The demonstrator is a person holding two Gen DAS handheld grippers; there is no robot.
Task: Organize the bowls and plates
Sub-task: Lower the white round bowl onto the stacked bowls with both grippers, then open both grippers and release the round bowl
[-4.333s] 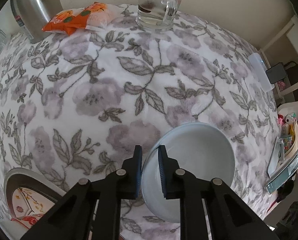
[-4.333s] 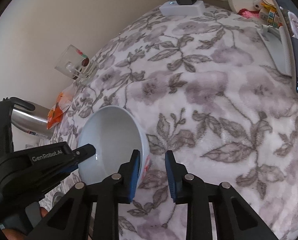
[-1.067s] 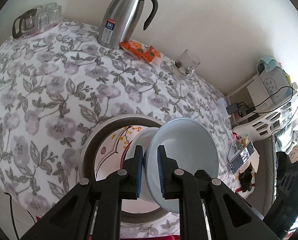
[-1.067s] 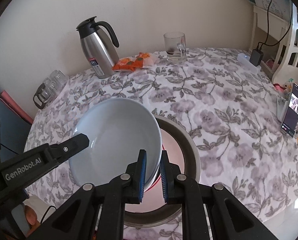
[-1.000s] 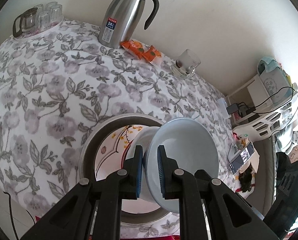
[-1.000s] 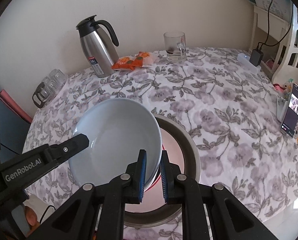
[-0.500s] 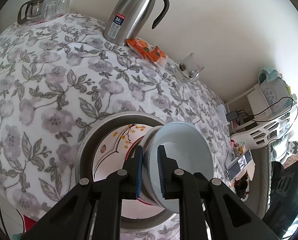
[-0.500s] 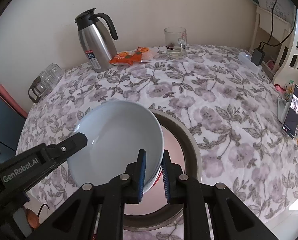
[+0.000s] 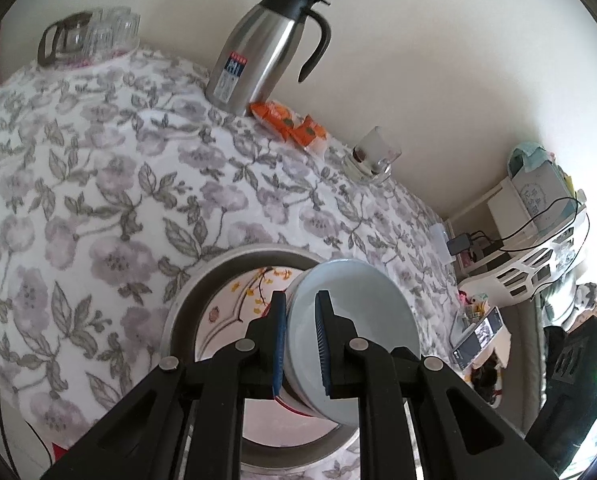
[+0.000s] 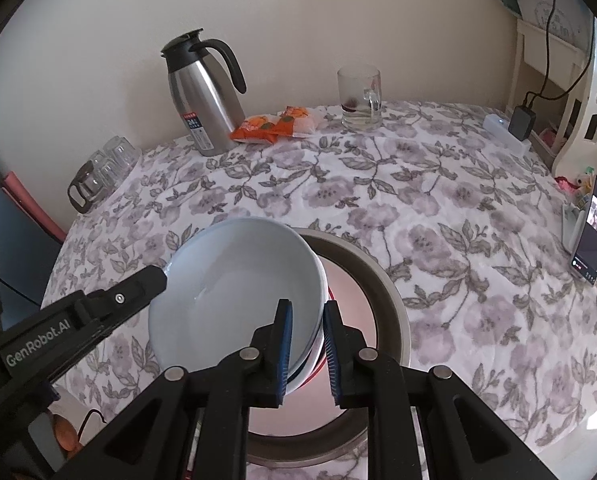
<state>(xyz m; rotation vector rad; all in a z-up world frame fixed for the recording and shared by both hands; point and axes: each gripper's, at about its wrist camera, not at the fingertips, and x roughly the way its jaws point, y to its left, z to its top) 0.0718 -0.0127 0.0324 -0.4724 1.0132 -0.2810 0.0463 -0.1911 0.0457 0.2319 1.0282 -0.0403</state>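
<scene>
The pale bowl [image 10: 234, 280] has sunk lower, hiding the plate [image 9: 234, 312].

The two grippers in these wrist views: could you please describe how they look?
Both the left gripper and the right gripper are matte black plastic with silver round fasteners and ribbed blue pads lining the fingers. White "GenRobot.AI" lettering marks the left one's side in the right wrist view.

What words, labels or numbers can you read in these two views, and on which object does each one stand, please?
"GenRobot.AI": white letters on the arm of the left tool, seen in the right wrist view.
Label on the steel thermos jug: red and blue print, too small to read.
Orange snack packets: print is blurred.
Phone screen: unreadable.
Pale blue bowl: no text.
</scene>
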